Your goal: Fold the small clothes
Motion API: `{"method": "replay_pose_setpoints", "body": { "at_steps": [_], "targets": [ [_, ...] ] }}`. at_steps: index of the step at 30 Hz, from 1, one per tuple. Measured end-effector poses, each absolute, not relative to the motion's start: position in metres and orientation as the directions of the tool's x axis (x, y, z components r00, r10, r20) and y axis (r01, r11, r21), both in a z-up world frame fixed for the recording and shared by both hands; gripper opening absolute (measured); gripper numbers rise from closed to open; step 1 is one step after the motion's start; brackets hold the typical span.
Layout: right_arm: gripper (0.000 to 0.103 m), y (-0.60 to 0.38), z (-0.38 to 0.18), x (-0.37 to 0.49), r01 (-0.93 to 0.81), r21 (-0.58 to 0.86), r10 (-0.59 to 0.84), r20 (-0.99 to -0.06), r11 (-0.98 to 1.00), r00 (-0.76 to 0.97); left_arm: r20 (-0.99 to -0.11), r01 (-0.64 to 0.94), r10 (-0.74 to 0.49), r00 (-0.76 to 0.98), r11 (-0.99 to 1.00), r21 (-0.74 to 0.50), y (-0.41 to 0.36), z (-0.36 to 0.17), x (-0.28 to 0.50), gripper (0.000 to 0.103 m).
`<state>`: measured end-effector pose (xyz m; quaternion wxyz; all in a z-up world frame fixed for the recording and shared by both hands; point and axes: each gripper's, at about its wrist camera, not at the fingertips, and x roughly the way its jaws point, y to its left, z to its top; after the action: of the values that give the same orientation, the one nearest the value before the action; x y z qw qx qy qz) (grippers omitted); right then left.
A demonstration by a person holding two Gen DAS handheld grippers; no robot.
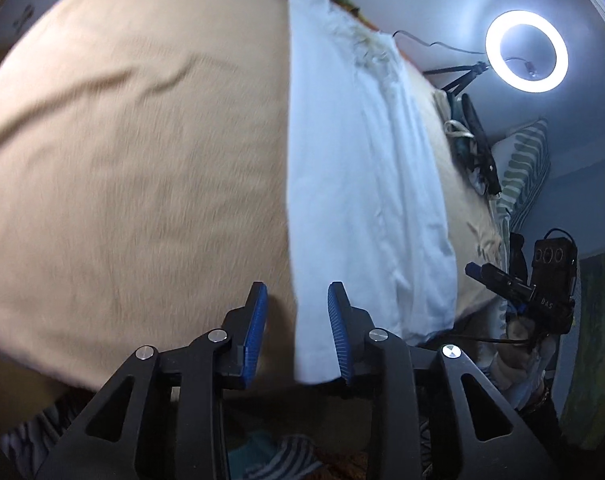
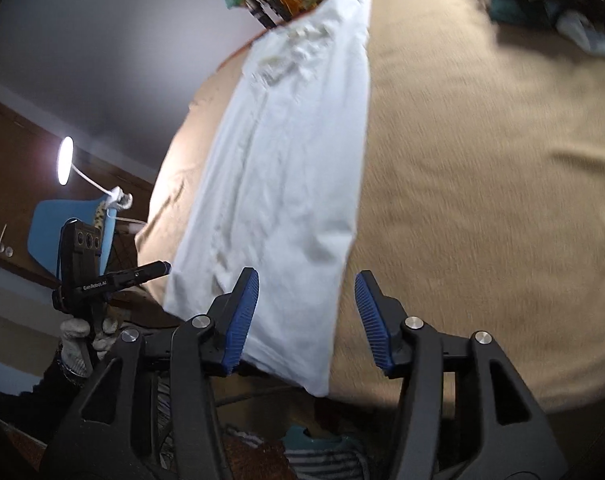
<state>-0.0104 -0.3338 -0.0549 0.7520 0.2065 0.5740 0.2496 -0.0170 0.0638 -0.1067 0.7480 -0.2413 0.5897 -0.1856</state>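
A white garment [image 1: 354, 184] lies in a long folded strip on the tan bedspread [image 1: 134, 168], from the near edge to the far edge. My left gripper [image 1: 298, 312] is open above the strip's near left corner, and the cloth edge runs between its blue pads [image 1: 256, 332]. In the right wrist view the same garment [image 2: 286, 184] runs away from me. My right gripper [image 2: 306, 304] is open over its near right corner, and nothing is gripped. The right gripper shows in the left wrist view [image 1: 502, 280]. The left gripper shows in the right wrist view [image 2: 114, 276].
A lit ring light [image 1: 526, 50] on a stand is at the far right of the bed. A striped pillow [image 1: 522, 168] and cables lie at the bed's right edge. A desk lamp [image 2: 66, 160] and a blue chair [image 2: 62, 220] stand left of the bed. Striped cloth [image 2: 322, 460] lies on the floor below.
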Motion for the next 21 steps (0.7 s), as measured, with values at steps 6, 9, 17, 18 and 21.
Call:
{"method": "replay_pose_setpoints", "body": {
  "at_steps": [6, 9, 17, 18, 21],
  "targets": [
    [0.053, -0.329, -0.085, -0.029, -0.097, 0.656, 0.663, -0.738, 0.749, 0.124, -0.732, -0.017, -0.648, 0.208, 0.746, -0.665, 0.057, -0.114, -0.032, 0.030],
    [0.051, -0.318, -0.083, -0.032, -0.133, 0.662, 0.674, -0.730, 0.738, 0.109, -0.722, 0.016, -0.656, 0.219, 0.742, -0.670, 0.048, -0.113, -0.035, 0.027],
    [0.006, -0.305, -0.080, -0.026, -0.162, 0.687, 0.704, -0.704, 0.708, 0.093, -0.686, 0.065, -0.676, 0.269, 0.724, -0.687, 0.040, -0.096, -0.026, 0.004],
    [0.006, -0.308, -0.075, -0.024, -0.166, 0.692, 0.710, -0.695, 0.703, 0.113, -0.682, 0.068, -0.676, 0.280, 0.723, -0.688, 0.041, -0.092, -0.024, 0.004],
    [0.006, -0.318, -0.062, -0.016, -0.163, 0.707, 0.725, -0.668, 0.688, 0.168, -0.666, 0.079, -0.680, 0.305, 0.715, -0.694, 0.044, -0.082, -0.014, 0.004]
  ]
}}
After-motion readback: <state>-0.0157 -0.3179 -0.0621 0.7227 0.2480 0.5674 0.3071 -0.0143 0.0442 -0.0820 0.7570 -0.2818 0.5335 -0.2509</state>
